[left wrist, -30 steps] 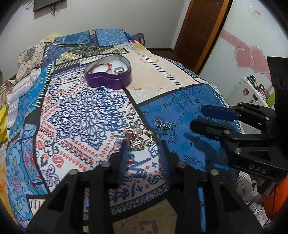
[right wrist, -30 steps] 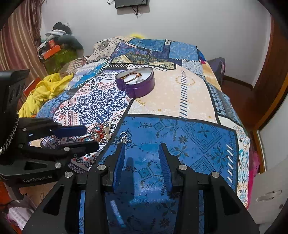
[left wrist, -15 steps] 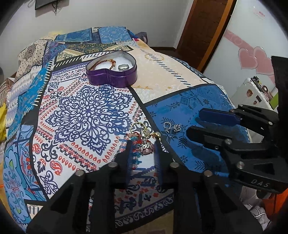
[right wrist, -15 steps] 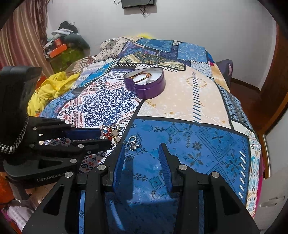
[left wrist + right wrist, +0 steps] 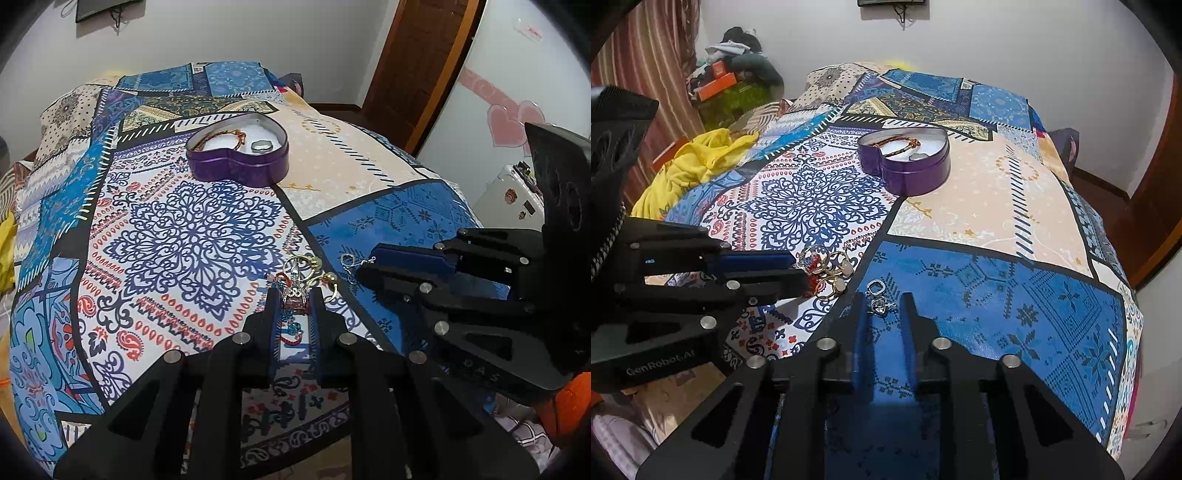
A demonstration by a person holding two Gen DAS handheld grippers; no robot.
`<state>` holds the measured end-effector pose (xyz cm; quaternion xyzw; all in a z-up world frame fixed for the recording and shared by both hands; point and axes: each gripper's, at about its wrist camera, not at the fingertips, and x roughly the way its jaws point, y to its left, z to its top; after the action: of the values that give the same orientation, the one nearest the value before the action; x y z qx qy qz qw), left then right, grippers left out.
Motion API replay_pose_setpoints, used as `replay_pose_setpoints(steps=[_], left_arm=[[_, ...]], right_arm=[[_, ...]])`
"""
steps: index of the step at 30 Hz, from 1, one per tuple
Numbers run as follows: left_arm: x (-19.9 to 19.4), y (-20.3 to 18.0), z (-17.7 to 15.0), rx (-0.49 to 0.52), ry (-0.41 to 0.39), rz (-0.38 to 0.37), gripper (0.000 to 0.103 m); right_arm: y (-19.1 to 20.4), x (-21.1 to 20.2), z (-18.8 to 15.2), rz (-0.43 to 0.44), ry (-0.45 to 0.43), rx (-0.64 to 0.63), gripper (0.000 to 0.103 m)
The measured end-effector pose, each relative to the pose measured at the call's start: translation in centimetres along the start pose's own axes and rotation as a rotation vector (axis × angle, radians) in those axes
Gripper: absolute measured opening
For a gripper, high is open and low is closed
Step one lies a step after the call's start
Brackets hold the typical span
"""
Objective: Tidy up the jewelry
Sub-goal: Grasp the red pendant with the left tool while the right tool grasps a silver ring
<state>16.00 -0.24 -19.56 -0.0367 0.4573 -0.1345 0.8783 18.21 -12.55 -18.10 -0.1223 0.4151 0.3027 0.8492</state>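
A purple heart-shaped tin [image 5: 240, 162] [image 5: 908, 166] sits on the patterned bedspread, holding a red-gold bracelet [image 5: 225, 138] and a ring [image 5: 263, 146]. A pile of gold rings and a beaded charm [image 5: 299, 284] [image 5: 825, 267] lies near the bed's front. My left gripper [image 5: 294, 301] is partly open with its fingers on either side of the charm. Silver earrings [image 5: 879, 299] [image 5: 351, 260] lie on the blue patch. My right gripper [image 5: 884, 310] is open with its fingertips either side of the earrings.
Yellow cloth [image 5: 690, 166] lies at the bed's left edge, with clutter [image 5: 735, 74] in the corner behind. A wooden door [image 5: 417, 59] stands right of the bed. A white cabinet [image 5: 513, 195] stands beside the bed's right edge.
Both grippers have moved forward to the jewelry. The left fingers have narrowed around the charm; the right fingertips now flank the earrings.
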Motion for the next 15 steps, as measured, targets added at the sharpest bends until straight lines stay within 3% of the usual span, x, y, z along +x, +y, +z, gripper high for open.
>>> replay_pose_setpoints(steps=[15], left_arm=[[-3.0,0.4,1.0,-0.015,-0.077,0.016,0.014]], right_arm=[[-0.2,-1.9,0.7,-0.008,-0.065,0.017,0.013]])
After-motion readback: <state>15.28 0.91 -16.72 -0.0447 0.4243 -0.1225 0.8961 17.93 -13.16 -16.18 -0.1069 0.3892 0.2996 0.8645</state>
